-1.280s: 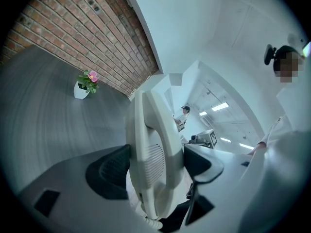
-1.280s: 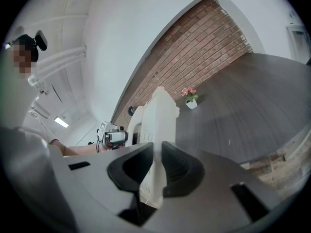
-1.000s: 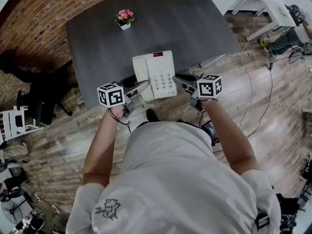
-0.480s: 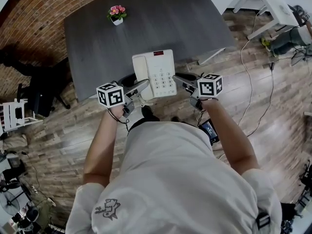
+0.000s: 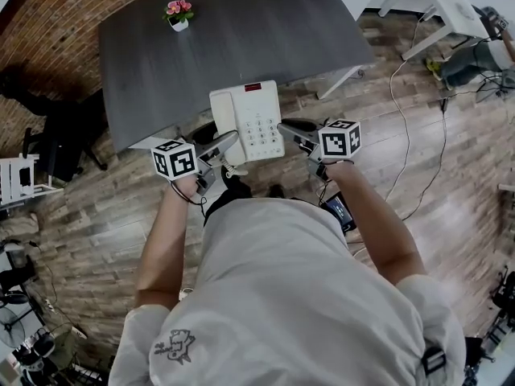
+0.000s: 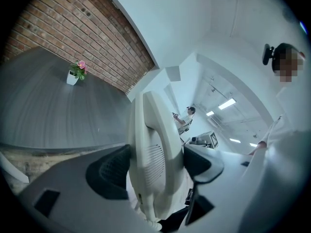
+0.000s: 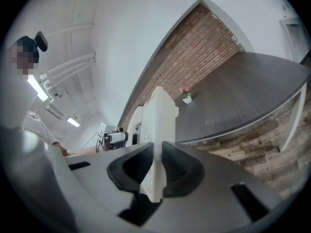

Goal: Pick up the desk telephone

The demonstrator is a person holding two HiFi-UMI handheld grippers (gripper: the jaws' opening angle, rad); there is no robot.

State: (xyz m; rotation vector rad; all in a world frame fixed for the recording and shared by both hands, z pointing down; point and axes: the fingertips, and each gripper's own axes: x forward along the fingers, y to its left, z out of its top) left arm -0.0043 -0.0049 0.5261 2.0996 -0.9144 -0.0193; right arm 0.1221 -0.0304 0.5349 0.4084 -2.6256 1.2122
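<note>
"How far had I got, going by the head view?"

"Your left gripper (image 5: 228,142) and your right gripper (image 5: 287,128) had the desk telephone (image 5: 247,119) clamped between them, one on each side, with the handset lying on its cradle. The telephone sat across the near edge of the grey table (image 5: 241,39), partly over the floorboards. So I judged it lifted, not resting. The flower pot (image 5: 178,14) stood well apart at the far corner."

"And the left gripper view?"

"Your jaws were closed on the handset side, both pads pressed against the white casing. The tabletop lay beyond and lower down, and no part of the telephone touched it."

"The right gripper view?"

"There your jaws stood narrow, pinching the thin edge of the body beside the keypad. The table's edge showed beyond it."

"So what was left?"

"The pick-up itself looked done to me. You probably only had to keep the telephone level and steady, because your right grip was on a slim rim and could have slipped."
</note>
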